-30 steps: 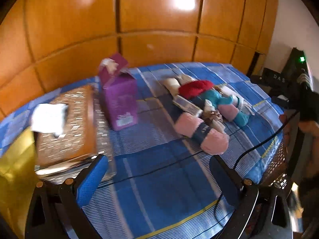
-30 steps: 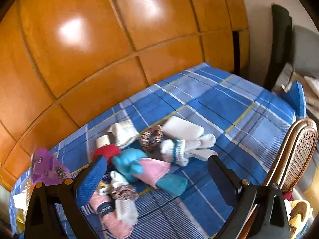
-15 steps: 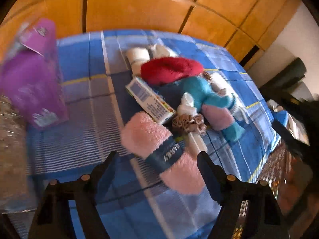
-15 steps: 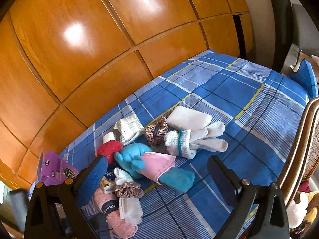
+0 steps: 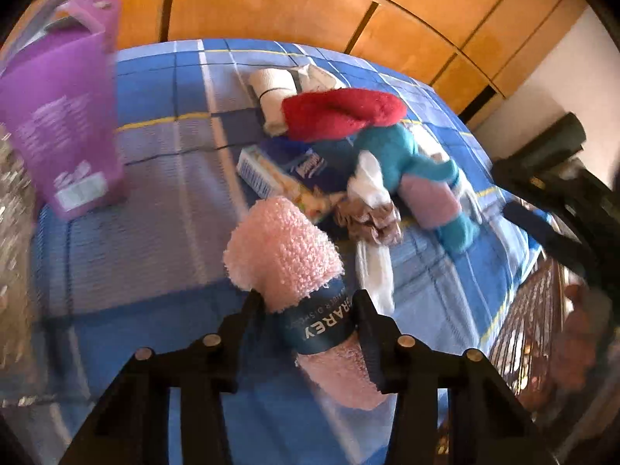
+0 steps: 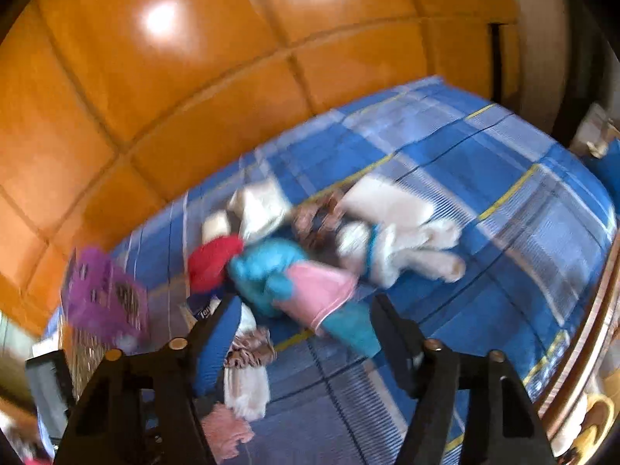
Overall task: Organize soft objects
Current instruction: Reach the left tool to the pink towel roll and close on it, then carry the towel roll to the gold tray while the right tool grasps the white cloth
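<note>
My left gripper [image 5: 310, 306] is shut on a rolled pink fluffy towel [image 5: 283, 255] at its dark blue paper band, on the blue plaid cloth [image 5: 162, 240]. Beyond it lies a pile: a red fluffy cloth [image 5: 341, 114], a teal and pink sock [image 5: 422, 178], a brown scrunchie [image 5: 368, 219], a white cloth [image 5: 376, 271] and a tissue pack [image 5: 286, 172]. My right gripper [image 6: 306, 329] is open above the same pile, over the teal and pink sock [image 6: 310, 290]. White socks [image 6: 407, 248] lie to its right.
A purple box [image 5: 66, 116] stands at the left of the cloth, also in the right wrist view [image 6: 104, 294]. A glittery box edge [image 5: 11, 201] is at far left. A wicker chair [image 5: 534, 310] stands at the right edge. Orange wood panels [image 5: 271, 4] run behind.
My left gripper moved down onto the pink towel roll and closed on its banded middle. My right gripper dropped closer to the sock pile and stays open.
</note>
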The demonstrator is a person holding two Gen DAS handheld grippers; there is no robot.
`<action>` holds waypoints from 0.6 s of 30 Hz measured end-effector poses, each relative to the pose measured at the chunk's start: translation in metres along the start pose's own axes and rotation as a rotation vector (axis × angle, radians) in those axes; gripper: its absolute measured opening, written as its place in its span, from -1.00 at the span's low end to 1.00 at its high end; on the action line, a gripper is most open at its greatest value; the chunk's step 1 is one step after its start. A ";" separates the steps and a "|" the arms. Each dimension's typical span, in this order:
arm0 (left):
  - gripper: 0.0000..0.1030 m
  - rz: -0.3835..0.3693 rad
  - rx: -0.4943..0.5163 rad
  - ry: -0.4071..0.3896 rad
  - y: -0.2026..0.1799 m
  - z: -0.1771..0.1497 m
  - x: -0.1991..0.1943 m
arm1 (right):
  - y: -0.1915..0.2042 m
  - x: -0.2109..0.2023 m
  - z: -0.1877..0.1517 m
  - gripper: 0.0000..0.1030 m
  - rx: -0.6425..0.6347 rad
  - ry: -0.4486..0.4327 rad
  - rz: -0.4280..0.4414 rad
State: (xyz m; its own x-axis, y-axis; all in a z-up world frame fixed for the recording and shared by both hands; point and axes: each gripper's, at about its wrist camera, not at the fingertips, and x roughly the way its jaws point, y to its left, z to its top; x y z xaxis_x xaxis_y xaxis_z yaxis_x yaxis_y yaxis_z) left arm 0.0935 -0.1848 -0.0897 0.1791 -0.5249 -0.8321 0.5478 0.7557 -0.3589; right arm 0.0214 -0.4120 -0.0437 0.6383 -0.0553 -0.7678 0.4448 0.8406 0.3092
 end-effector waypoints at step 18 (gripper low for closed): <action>-0.09 0.053 0.032 -0.042 0.019 -0.030 -0.012 | 0.052 0.093 -0.027 -0.30 -0.198 0.303 -0.139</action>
State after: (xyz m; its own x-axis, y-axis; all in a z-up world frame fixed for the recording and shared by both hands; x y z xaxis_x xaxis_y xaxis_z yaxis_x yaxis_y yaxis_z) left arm 0.0772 -0.1523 -0.0989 0.2425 -0.5011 -0.8307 0.5626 0.7702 -0.3004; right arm 0.0872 -0.3592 -0.1144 0.3525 -0.0389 -0.9350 0.3648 0.9258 0.0990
